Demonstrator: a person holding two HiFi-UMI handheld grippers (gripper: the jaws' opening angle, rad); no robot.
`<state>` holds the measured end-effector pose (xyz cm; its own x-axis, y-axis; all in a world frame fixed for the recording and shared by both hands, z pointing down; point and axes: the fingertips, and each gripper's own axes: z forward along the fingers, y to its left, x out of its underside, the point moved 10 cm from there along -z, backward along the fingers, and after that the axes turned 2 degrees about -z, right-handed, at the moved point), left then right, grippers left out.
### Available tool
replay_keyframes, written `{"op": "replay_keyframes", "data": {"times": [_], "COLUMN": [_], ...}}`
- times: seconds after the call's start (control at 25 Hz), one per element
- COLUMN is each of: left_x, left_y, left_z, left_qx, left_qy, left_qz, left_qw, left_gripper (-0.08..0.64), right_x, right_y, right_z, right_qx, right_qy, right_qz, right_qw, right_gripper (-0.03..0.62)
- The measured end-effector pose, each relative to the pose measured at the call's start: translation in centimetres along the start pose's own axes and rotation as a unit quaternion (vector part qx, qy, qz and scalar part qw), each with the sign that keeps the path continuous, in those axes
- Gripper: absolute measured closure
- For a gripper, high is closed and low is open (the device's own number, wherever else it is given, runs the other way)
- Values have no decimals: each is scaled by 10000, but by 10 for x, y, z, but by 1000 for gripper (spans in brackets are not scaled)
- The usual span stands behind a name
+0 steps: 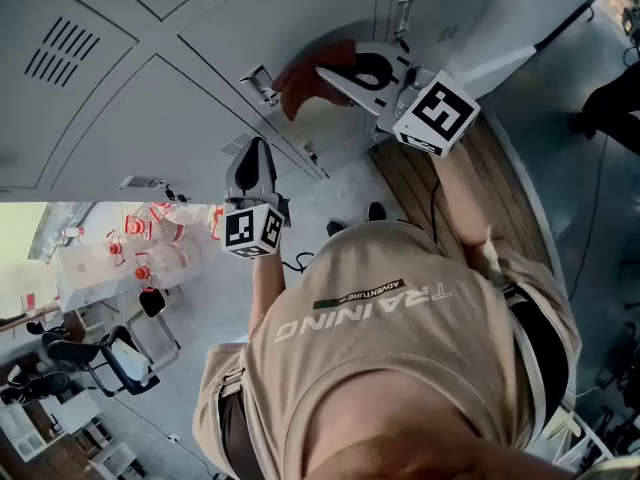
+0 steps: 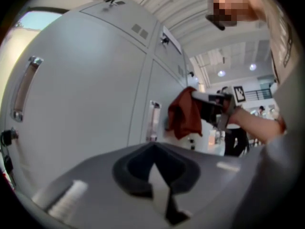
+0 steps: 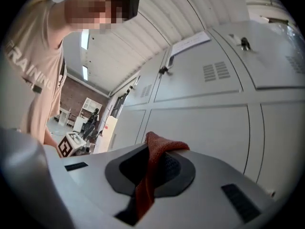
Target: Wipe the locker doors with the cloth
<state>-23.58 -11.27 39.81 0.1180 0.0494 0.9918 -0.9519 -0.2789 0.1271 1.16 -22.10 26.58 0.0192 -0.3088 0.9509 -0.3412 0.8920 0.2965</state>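
While the right gripper (image 3: 159, 156) clamps a bunched fold of the red cloth (image 3: 145, 185), the rest hangs limp just beside the handle (image 1: 260, 86) of a locker door (image 1: 300, 18) (soft, light, unlikely to slip); I judge a broader fold would wipe flatter. The left gripper (image 2: 153, 151) is closed, empty.

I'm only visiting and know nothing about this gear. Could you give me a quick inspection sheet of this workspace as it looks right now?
Surface: grey locker doors, all shut, with metal handles.
Job's things: red cloth, held up at a door; contact cannot be told.
Clutter: table with red-and-white items; office chair.
Grippers: right gripper shut on the cloth; left gripper shut, nothing between its jaws.
Cables: dark cable on the floor near the person's feet.
Surroundings: wooden floor strip along the lockers.
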Motion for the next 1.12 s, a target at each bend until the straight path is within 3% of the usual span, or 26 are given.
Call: {"op": "replay_keyframes", "data": {"times": [0.24, 0.48, 0.64, 1.12], "left_x": [-4, 1, 5, 7], "left_y": [-4, -2, 0, -1], "left_z": [7, 3, 0, 9], "left_qx": [72, -52, -148, -129], "left_qy": [-12, 34, 52, 141], "left_qz": [81, 38, -78, -62], "left_qw": [9999, 10000, 9998, 9998], "left_gripper": [555, 555, 555, 555], "right_x": [-70, -97, -87, 11], "right_y": [-37, -67, -71, -59], "right_z": [7, 34, 49, 31], "right_qx": [290, 329, 562, 158], "right_qy": [-804, -1085, -678, -231], "right_qz": [21, 9, -337, 689], "right_qw": [9963, 9936, 9955, 9972], "right_gripper": [564, 564, 565, 565]}}
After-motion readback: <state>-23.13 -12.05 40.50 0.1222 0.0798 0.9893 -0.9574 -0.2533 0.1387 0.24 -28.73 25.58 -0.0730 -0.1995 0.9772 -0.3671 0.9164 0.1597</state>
